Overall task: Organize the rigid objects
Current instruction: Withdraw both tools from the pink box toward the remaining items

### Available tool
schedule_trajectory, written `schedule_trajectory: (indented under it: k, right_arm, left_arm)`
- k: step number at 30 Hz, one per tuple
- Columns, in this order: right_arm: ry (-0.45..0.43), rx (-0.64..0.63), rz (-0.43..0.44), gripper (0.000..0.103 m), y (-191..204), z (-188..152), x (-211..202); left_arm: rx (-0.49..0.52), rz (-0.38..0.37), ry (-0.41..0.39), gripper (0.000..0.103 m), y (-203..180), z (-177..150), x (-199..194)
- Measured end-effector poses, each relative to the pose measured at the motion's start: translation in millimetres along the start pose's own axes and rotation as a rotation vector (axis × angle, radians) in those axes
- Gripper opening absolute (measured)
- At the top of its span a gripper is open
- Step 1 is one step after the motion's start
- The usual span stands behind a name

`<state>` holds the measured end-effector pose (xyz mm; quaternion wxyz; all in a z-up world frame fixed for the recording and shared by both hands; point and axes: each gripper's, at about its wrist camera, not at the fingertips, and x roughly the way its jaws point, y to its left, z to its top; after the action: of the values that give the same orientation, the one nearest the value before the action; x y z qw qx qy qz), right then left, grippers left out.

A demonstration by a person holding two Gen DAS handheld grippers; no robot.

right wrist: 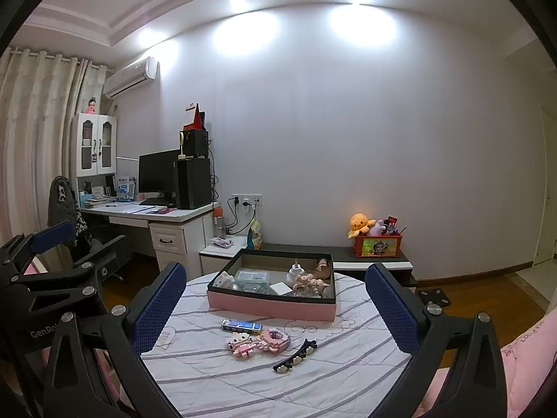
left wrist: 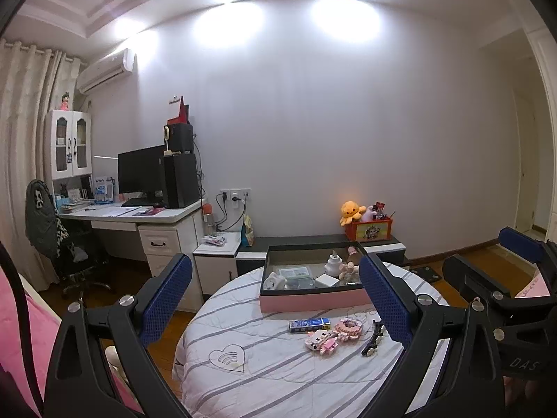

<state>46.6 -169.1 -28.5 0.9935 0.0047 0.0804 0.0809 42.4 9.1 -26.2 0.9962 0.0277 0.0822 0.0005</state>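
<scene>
A pink box (left wrist: 313, 302) (right wrist: 271, 306) with a dark rim stands at the far side of a round table with a striped cloth (left wrist: 264, 376) (right wrist: 243, 376). It holds a white jar, a pink figure and small packets. In front of it lie a blue-white tube (left wrist: 309, 324) (right wrist: 241, 326), two pink block toys (left wrist: 321, 343) (right wrist: 240, 344) and a black hair clip (left wrist: 372, 338) (right wrist: 295, 356). My left gripper (left wrist: 275, 299) is open and empty above the table's near side. My right gripper (right wrist: 275, 310) is open and empty too. Each gripper shows at the other view's edge.
A desk (left wrist: 139, 214) with a monitor, a speaker and an office chair (left wrist: 59, 237) stands to the left. A low dark bench (right wrist: 348, 254) along the wall carries an orange toy box (right wrist: 377, 245) with plush toys. Pink bedding (right wrist: 522, 365) lies to the right.
</scene>
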Motion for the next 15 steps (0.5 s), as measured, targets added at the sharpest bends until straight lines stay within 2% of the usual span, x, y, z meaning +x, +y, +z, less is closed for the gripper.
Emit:
schedule_trajectory:
  k: [15]
  right_arm:
    - [0.014, 0.005, -0.006, 0.103, -2.2, -4.2, 2.5]
  left_arm:
    - [0.001, -0.005, 0.015, 0.099, -1.7, -2.7, 8.0]
